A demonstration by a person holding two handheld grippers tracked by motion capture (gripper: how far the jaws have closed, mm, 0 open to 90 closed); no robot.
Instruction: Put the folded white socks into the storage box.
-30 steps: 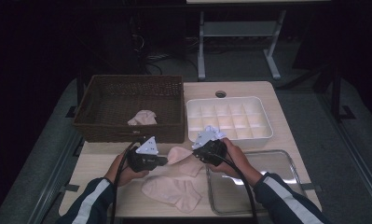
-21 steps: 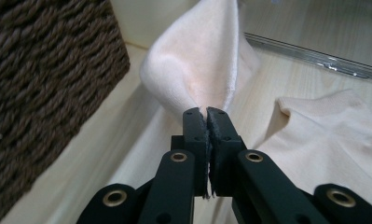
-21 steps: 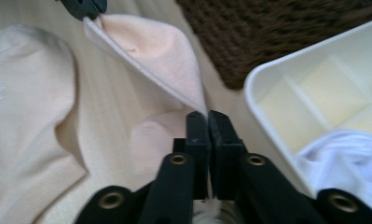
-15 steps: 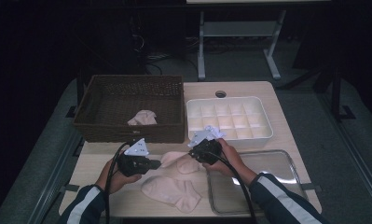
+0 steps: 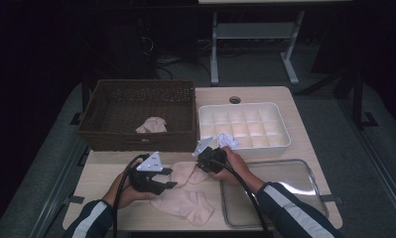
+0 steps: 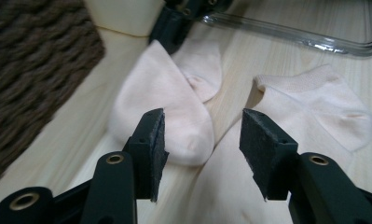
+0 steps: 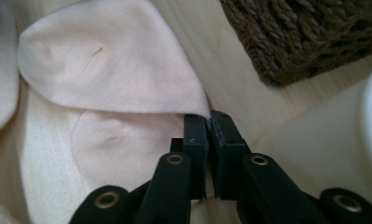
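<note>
Two pale pink socks lie on the wooden table. The folded sock [image 5: 185,172] [image 6: 165,93] [image 7: 109,60] stretches between my grippers. My right gripper [image 5: 201,168] [image 7: 208,122] is shut on that sock's edge near the basket. My left gripper [image 5: 169,178] [image 6: 201,140] is open, its jaws having just been opening. The sock's toe lies on the table just beyond them and the pads do not touch it. The second sock [image 5: 185,204] [image 6: 314,107] lies flat nearer the table's front edge.
A brown wicker basket [image 5: 136,139] [image 7: 305,32] at the back left holds another pink sock [image 5: 152,125]. Beside it stands a white compartment tray [image 5: 280,134] with a white rolled sock [image 5: 229,141]. A clear tray [image 5: 295,183] sits at the front right.
The left gripper's jaws have opened and let go of the folded sock. The right gripper has sunk and shifted left, still pinching the sock.
</note>
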